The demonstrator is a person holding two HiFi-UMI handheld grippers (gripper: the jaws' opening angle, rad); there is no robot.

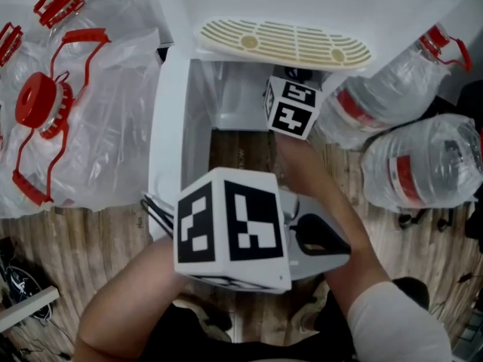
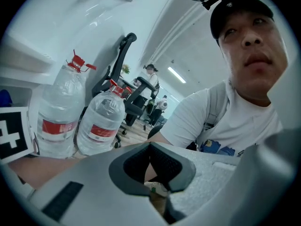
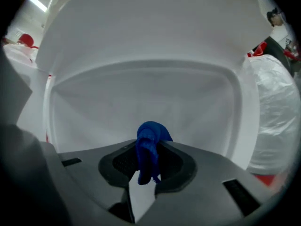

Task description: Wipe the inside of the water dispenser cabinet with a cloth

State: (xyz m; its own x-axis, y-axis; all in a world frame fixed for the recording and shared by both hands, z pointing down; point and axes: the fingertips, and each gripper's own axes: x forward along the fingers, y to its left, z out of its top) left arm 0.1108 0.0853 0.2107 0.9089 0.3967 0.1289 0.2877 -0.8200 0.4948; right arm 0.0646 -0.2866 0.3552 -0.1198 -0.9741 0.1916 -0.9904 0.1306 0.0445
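The white dispenser cabinet (image 1: 172,119) stands open on the floor, and I see it from above. My right gripper reaches down into its opening; in the head view only its marker cube (image 1: 291,107) shows. In the right gripper view that gripper (image 3: 148,161) is shut on a bunched blue cloth (image 3: 151,147), facing the cabinet's white inner wall (image 3: 141,98) at a short distance. My left gripper (image 1: 332,240) hangs outside the cabinet near my lap. Its jaws (image 2: 150,147) are shut with nothing in them and point back at me.
A cream slotted drip tray (image 1: 283,42) lies on the cabinet's far edge. Two full water bottles (image 1: 392,89) (image 1: 426,164) lie on the wooden floor at the right. Several empty bottles in clear bags (image 1: 75,119) fill the left. Office chairs and people stand far off (image 2: 150,86).
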